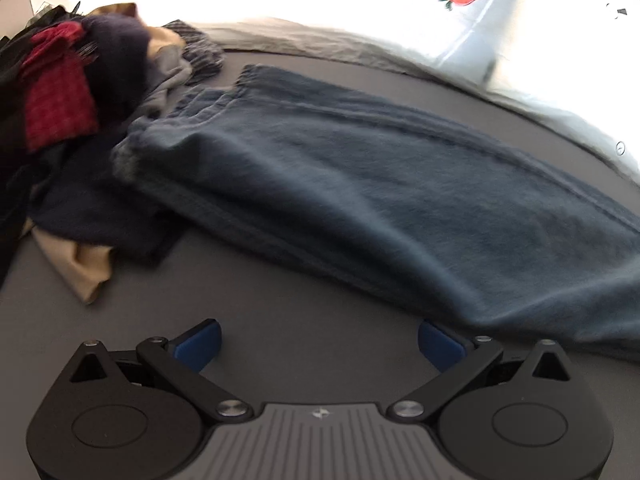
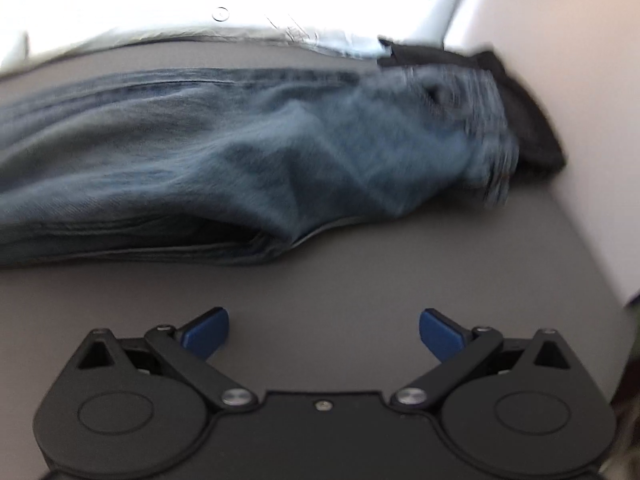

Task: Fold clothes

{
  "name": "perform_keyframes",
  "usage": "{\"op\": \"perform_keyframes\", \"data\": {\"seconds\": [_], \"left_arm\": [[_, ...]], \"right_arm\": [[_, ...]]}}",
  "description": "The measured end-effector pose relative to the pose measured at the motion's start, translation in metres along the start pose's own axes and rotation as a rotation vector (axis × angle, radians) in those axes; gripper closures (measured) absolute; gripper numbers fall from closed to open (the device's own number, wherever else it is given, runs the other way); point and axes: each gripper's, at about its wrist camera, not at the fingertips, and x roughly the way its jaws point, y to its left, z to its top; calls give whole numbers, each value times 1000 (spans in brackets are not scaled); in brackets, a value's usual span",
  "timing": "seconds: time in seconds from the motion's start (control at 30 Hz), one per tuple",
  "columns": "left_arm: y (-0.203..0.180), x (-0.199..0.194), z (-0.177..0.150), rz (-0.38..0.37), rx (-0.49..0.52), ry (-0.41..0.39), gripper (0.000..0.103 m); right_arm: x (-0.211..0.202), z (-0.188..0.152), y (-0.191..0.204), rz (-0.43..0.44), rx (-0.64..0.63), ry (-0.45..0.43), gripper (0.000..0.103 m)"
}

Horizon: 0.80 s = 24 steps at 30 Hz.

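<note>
A pair of blue jeans [image 1: 360, 200] lies stretched across the grey table [image 1: 280, 304], legs doubled lengthwise. In the left wrist view its hem end points to the far left and my left gripper [image 1: 319, 344] stands open just short of the near edge, nothing between its blue pads [image 1: 200, 346]. In the right wrist view the jeans [image 2: 240, 160] run from the left to a blurred waistband at the far right. My right gripper [image 2: 324, 334] is open over the bare table, a short way in front of the denim.
A heap of unfolded clothes [image 1: 72, 80], red, dark and tan, is piled at the left. A pale cloth [image 1: 320, 48] lines the far table edge. A black garment [image 2: 520, 92] lies beyond the waistband, against a white wall [image 2: 580, 120] on the right.
</note>
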Motion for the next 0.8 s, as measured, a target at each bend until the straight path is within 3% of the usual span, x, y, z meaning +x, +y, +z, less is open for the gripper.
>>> {"op": "perform_keyframes", "data": {"seconds": [0.13, 0.37, 0.47, 0.6, 0.8], "left_arm": [[19, -1, 0, 17, 84, -11, 0], [27, -5, 17, 172, 268, -130, 0], [31, -5, 31, 189, 316, -183, 0], [31, -4, 46, 204, 396, -222, 0], [27, 13, 64, 225, 495, -226, 0]], "right_arm": [[-9, -3, 19, 62, 62, 38, 0], [-41, 9, 101, 164, -118, -19, 0], [-55, 22, 129, 224, -167, -21, 0], [-65, 34, 148, 355, -131, -2, 2], [-57, 47, 179, 276, -178, 22, 9]]}}
